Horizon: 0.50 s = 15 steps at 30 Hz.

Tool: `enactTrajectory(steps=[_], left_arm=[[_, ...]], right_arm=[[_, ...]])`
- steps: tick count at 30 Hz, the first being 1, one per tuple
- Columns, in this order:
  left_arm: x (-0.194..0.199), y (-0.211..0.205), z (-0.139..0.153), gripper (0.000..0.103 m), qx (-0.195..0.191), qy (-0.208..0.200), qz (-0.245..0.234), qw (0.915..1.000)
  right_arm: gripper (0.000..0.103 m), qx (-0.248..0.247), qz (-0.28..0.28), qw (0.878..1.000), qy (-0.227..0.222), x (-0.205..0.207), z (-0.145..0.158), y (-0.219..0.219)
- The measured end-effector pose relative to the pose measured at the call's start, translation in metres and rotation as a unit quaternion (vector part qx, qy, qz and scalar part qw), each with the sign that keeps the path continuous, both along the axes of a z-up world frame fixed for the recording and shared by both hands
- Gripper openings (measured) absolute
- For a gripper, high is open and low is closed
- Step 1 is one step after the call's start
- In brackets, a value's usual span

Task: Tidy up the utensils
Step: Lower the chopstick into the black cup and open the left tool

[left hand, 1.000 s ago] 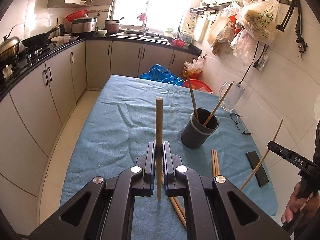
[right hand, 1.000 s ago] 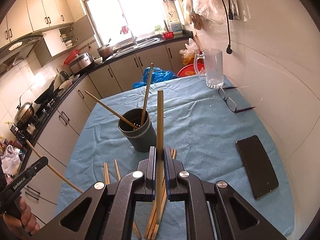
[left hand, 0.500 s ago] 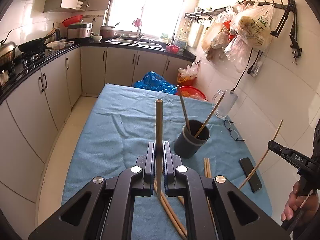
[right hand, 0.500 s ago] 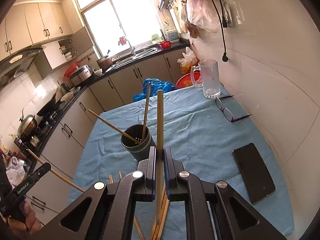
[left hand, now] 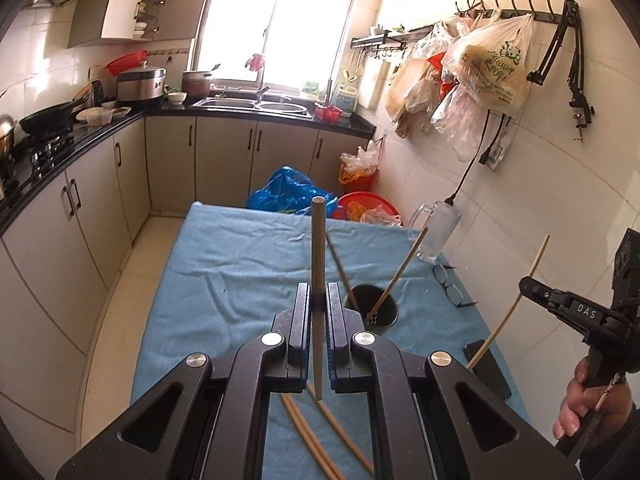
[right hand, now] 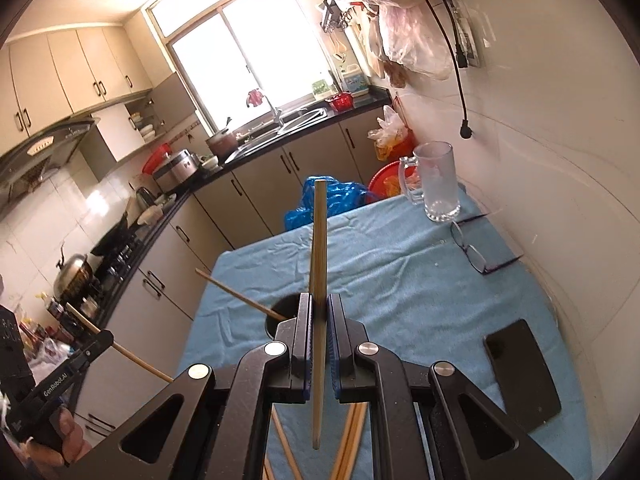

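Note:
My left gripper [left hand: 318,300] is shut on a wooden chopstick [left hand: 318,248] that stands upright between its jaws. My right gripper [right hand: 319,308] is shut on another chopstick [right hand: 319,240], also upright. A dark grey holder cup [left hand: 376,314] stands on the blue cloth just beyond the left gripper, with two chopsticks [left hand: 396,276] leaning in it. In the right wrist view the cup [right hand: 282,314] is mostly hidden behind the jaws. Loose chopsticks [left hand: 316,436] lie on the cloth under both grippers, and they also show in the right wrist view [right hand: 352,436].
The table has a blue cloth [left hand: 240,272]. A glass mug [right hand: 436,180], spectacles [right hand: 476,256] and a black phone [right hand: 520,372] lie along its right side by the tiled wall. Kitchen cabinets and a stove run along the left. Bags hang on the wall [left hand: 480,68].
Both grippers have risen and pulled back, each still holding its chopstick. The cup now sits lower and nearer the jaws in both views.

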State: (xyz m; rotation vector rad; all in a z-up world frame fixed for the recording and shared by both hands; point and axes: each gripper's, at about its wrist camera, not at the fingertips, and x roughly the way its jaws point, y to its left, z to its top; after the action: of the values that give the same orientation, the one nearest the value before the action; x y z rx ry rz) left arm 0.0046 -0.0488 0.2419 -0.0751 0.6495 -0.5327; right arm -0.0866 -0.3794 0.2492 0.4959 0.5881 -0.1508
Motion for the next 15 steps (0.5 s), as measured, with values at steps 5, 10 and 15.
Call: enactTrajectory(steps=[5, 10, 15], left_arm=[[0.015, -0.02, 0.022, 0.006, -0.007, -0.008, -0.007, 0.9999], [0.031, -0.041, 0.043, 0.006, -0.019, -0.015, -0.01, 0.9996], [0.05, -0.065, 0.052, 0.006, -0.029, -0.014, -0.008, 0.9994]], right_arm=[[0.007, 0.006, 0.01, 1.0, -0.016, 0.019, 0.012, -0.009], [0.007, 0.012, 0.019, 0.999, -0.033, 0.043, 0.023, -0.019], [0.007, 0.017, 0.024, 0.999, -0.042, 0.072, 0.032, -0.029]])
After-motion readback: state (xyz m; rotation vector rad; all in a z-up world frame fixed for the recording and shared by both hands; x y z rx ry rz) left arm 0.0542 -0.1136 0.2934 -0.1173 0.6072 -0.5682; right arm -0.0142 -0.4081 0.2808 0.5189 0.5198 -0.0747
